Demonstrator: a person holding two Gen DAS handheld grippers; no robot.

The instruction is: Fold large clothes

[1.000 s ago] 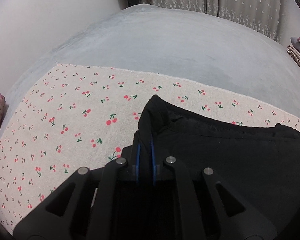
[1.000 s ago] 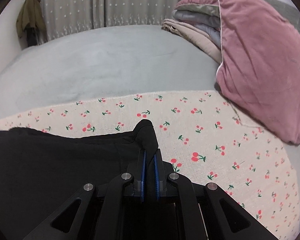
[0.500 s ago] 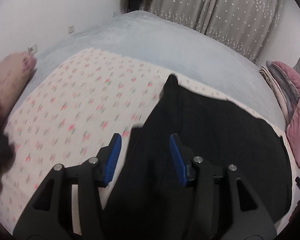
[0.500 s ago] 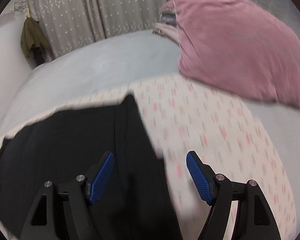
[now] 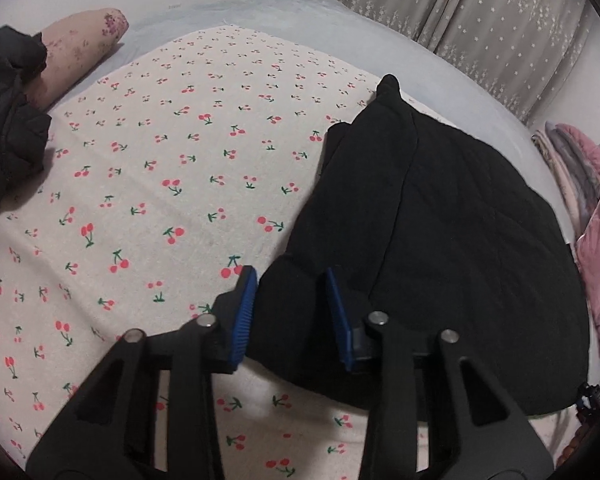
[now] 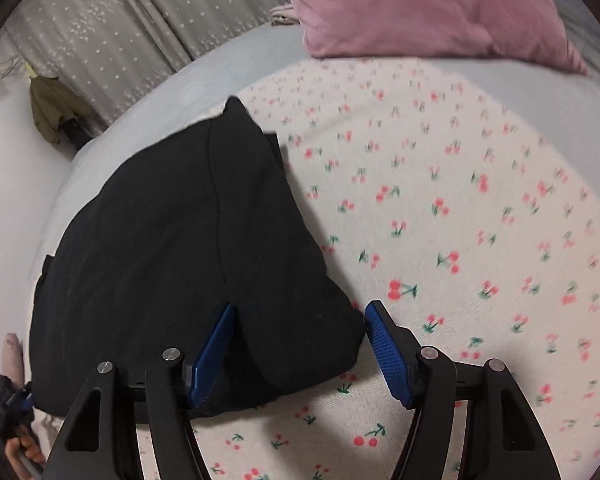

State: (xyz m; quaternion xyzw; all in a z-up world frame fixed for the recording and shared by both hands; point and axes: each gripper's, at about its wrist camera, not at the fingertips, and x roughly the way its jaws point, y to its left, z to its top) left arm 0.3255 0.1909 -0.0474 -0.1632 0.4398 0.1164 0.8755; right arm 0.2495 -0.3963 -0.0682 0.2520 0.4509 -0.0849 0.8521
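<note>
Black garment point(image 5: 452, 240) lies folded on the cherry-print sheet point(image 5: 160, 184), long axis running lower-centre to top-centre in both views, near corners lying loose between left gripper point(image 5: 292, 312) and right gripper point(image 6: 300, 348), both part-open and closing, neither gripping.

— Left gripper point(image 5: 291, 312)? Angled downward, blue pads parted, jaws closing in, nothing pinched yet.

— And the right gripper point(image 6: 298, 344): also pitched down, its pads set wider apart and closing too, gripping nothing right now.
</note>
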